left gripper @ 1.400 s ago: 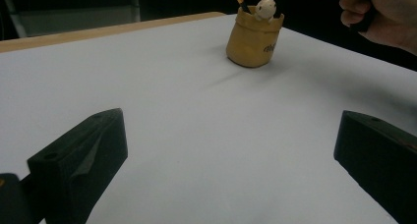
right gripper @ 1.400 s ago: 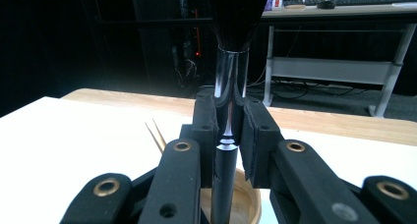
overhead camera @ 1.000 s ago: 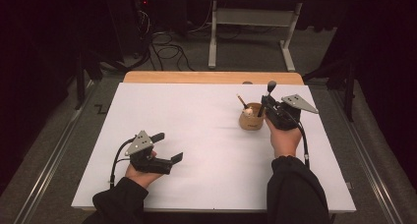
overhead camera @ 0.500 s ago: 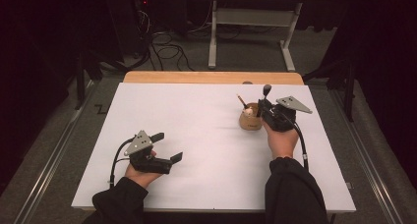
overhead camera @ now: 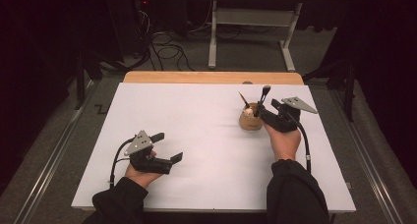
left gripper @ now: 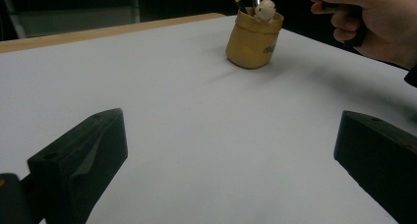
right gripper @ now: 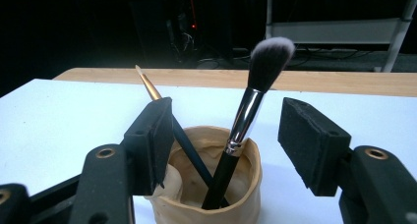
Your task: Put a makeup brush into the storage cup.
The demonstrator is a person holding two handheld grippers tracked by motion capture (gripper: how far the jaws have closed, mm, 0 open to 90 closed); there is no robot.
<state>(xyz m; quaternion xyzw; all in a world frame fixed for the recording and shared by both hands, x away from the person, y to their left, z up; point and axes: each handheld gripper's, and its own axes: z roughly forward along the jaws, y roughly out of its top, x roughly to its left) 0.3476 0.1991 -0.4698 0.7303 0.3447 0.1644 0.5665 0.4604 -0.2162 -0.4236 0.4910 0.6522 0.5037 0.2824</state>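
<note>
**Brush stands loose in the cup**

At right of centre in the high view, the right gripper (overhead camera: 261, 111) has just been opening; its jaws flank the makeup brush (right gripper: 244, 121) without touching it. The brush leans in the tan cup (overhead camera: 250, 120). The left gripper (overhead camera: 167, 146), lower left, gapes empty.

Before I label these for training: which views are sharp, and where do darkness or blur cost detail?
High view: white table evenly lit, surroundings nearly black. Left gripper view: near fingers soft, cup fairly clear. Right gripper view: makeup brush crisp, background dark.
</note>
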